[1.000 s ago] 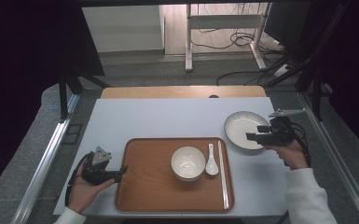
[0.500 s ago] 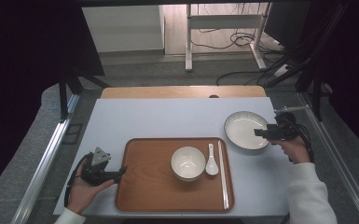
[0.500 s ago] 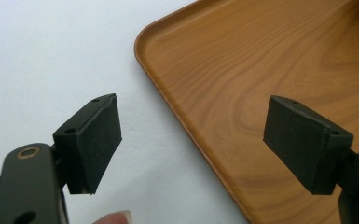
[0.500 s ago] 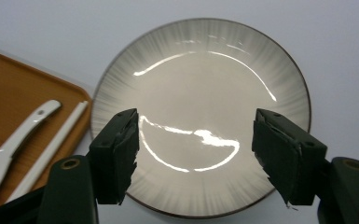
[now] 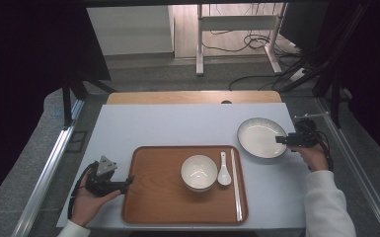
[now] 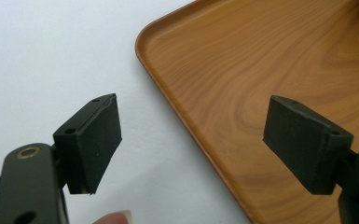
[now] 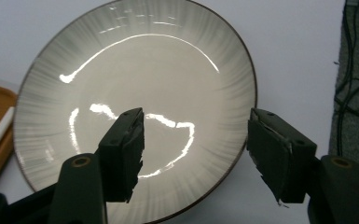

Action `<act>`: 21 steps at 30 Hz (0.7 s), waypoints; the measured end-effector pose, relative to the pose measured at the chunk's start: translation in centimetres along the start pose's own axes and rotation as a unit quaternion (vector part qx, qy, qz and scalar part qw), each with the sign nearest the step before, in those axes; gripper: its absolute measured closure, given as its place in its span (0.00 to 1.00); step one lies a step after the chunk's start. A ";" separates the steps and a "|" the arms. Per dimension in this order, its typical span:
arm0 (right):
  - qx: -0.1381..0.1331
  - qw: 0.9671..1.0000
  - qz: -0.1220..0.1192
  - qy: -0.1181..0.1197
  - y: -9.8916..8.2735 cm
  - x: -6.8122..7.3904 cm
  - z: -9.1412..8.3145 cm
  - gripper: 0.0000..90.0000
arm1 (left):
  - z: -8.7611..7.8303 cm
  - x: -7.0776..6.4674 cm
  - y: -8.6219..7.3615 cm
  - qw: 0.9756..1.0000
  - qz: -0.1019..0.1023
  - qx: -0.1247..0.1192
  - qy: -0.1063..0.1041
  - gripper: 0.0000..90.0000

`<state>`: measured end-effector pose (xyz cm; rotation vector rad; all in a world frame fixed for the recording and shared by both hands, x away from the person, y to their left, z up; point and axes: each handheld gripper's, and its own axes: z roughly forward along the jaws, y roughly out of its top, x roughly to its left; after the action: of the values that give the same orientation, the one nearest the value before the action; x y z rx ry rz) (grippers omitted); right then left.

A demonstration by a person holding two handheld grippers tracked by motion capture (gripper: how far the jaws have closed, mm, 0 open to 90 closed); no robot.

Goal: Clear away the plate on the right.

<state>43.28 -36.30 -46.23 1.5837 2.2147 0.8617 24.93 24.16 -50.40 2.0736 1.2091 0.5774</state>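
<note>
A white ribbed plate lies on the table right of the wooden tray. My right gripper is at the plate's right rim. In the right gripper view the plate has its rim between the jaws of the right gripper, one over the plate's inside and one outside it. They have just been closing a little and stand open, not pressing. My left gripper rests at the tray's left edge, open. In the left gripper view my left gripper is astride the tray's rim.
On the tray stand a white bowl, a white spoon and a pair of chopsticks along its right side. A wooden strip runs along the table's far edge. Cables lie on the floor beyond.
My right gripper has slid to the right and sunk a little, from over the plate's right part to its right rim. The left gripper has stayed still.
</note>
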 end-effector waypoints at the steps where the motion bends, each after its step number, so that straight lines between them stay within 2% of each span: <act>1: 0.003 1.000 0.006 -0.002 0.0 -0.2 0.2 0.42 | 0.0 0.0 0.0 1.000 0.000 0.000 0.000 0.21; 6: 0.005 1.000 0.021 -0.003 -0.1 -0.9 0.6 0.45 | 0.0 0.1 0.0 1.000 0.002 0.003 0.000 0.21; 8: 0.010 0.999 0.033 0.004 -0.1 -1.4 1.1 0.47 | 0.0 0.0 0.0 1.000 0.000 0.000 -0.001 0.21; 15: 0.027 0.998 0.047 0.008 -0.3 -2.1 2.2 0.52 | -0.1 0.1 0.0 1.000 0.001 0.001 0.001 0.21; 21: 0.037 0.996 0.073 0.024 -0.5 -2.7 2.8 0.58 | -0.1 0.1 0.0 1.000 0.001 0.002 0.001 0.21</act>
<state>45.41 -38.03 -49.02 1.7965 2.2100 0.8755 24.89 24.29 -50.33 2.0782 1.2095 0.5785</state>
